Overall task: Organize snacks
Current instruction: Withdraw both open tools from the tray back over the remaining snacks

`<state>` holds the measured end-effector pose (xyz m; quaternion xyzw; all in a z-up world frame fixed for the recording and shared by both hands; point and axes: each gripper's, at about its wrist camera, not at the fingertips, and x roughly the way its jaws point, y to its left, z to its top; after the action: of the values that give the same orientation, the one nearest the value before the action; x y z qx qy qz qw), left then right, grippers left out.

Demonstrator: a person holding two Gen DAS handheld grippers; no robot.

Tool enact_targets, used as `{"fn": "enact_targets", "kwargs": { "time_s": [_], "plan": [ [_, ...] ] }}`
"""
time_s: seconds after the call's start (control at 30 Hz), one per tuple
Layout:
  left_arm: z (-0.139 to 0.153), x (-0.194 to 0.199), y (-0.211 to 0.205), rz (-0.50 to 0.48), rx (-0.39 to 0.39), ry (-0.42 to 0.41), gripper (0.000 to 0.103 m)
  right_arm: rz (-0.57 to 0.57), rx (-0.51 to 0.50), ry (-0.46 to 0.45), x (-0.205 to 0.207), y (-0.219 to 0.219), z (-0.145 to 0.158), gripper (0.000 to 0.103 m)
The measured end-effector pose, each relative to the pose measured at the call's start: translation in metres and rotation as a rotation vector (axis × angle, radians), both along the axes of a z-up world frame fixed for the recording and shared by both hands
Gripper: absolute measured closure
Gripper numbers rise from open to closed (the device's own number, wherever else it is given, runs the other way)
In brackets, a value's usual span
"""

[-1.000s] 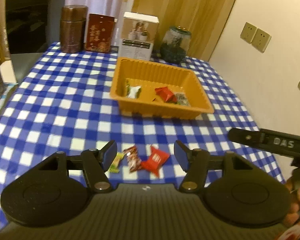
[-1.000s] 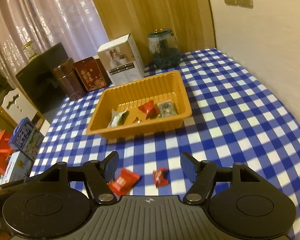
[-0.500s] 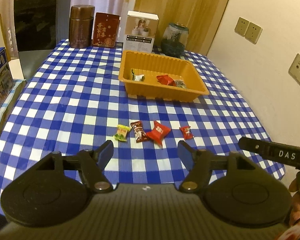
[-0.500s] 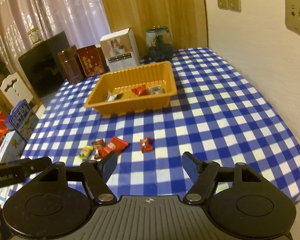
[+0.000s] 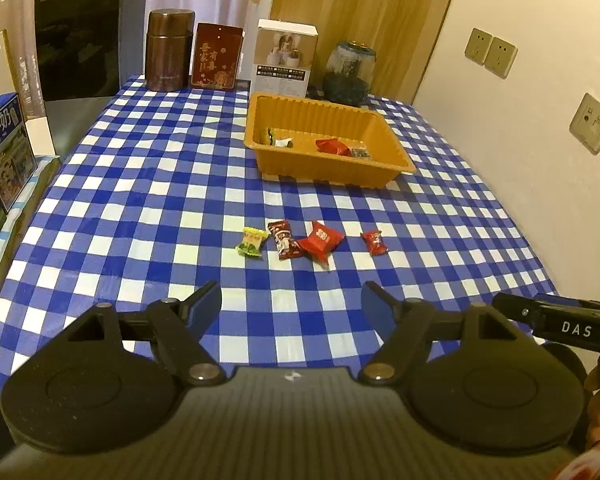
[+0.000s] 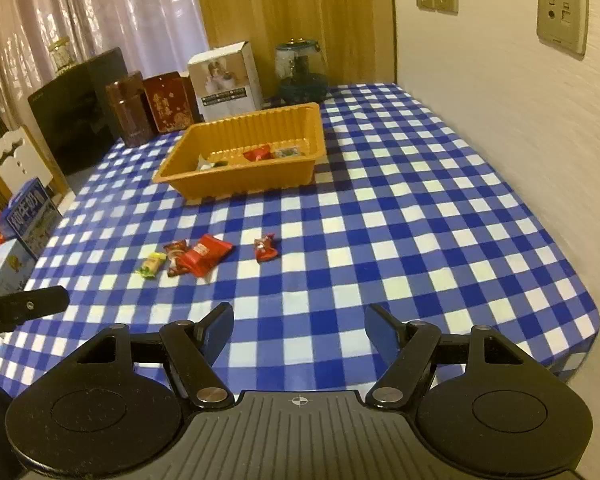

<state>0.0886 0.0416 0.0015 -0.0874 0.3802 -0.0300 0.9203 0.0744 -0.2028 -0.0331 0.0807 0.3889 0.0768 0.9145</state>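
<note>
An orange tray [image 5: 392, 162] [image 6: 236, 184] stands on the blue checked tablecloth and holds a few wrapped snacks. In front of it lie a green-yellow candy [image 5: 252, 242] [image 6: 151, 264], a dark red-brown candy [image 5: 284, 239] [image 6: 175, 254], a larger red packet [image 5: 321, 240] [image 6: 205, 255] and a small red candy [image 5: 374, 241] [image 6: 265, 247]. My left gripper [image 5: 291, 307] is open and empty, held back above the table's near part. My right gripper [image 6: 299, 325] is open and empty, also well short of the snacks.
At the table's back stand a brown canister [image 5: 168, 56], a red box [image 5: 217, 57], a white box [image 5: 285, 59] and a glass jar [image 5: 350, 72]. A wall with sockets runs along the right. Blue cartons [image 5: 4, 152] stand off the table's left edge.
Both grippers have pulled back and up from the snacks, so more of the table shows. The snacks and tray have not moved. Both grippers stay open.
</note>
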Motion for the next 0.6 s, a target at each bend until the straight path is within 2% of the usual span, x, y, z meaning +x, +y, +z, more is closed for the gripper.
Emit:
{"fn": "enact_targets", "kwargs": {
  "time_s": [0.6],
  "plan": [
    [-0.014,0.006,0.001,0.011,0.005,0.038,0.028,0.003,0.013,0.038,0.008,0.002,-0.013,0.03]
  ]
}}
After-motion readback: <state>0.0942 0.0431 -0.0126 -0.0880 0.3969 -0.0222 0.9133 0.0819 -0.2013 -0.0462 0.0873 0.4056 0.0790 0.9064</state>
